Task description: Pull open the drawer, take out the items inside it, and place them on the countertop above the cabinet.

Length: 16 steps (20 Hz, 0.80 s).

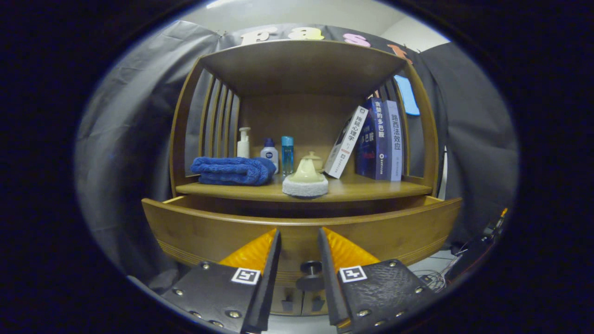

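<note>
The drawer [222, 232] of the wooden cabinet [301, 65] stands pulled part-way out, its curved front facing the camera, and its inside is hidden behind that front (so what it holds cannot be told). The gripper [299, 243] hovers in front of it with its fingers [274, 250] parted and empty, holding nothing; the dark round knob [311, 268] sits in the gap between them, untouched on either side. On the table above the drawer lie a folded blue towel [232, 170], a white pump bottle [243, 143], a small blue-capped bottle [269, 150], a tall blue bottle [287, 154], and a cream lidded pot [305, 181] on a grey base near the front edge. Three books [376, 139] lean at the right.
</note>
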Motion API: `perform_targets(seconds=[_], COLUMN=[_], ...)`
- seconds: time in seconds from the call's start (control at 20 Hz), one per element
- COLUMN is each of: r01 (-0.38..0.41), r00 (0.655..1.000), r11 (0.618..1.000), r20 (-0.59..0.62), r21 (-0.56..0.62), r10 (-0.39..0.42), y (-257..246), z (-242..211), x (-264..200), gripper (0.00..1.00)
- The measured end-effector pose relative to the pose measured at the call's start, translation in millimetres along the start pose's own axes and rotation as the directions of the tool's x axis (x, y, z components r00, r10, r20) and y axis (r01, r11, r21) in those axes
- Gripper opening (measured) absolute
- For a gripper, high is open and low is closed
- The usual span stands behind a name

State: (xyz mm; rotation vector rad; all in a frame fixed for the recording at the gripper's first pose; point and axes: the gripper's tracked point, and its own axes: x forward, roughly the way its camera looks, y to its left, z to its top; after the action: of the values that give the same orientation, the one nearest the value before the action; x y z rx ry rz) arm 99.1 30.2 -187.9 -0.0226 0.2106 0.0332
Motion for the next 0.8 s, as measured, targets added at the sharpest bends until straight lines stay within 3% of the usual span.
perform_targets(seconds=[0.8], r01=[0.022], r00=[0.999], r11=[1.000], r20=[-0.029], r21=[0.002], r10=[-0.022], y=[2], z=[2], x=[64], gripper=[0.48])
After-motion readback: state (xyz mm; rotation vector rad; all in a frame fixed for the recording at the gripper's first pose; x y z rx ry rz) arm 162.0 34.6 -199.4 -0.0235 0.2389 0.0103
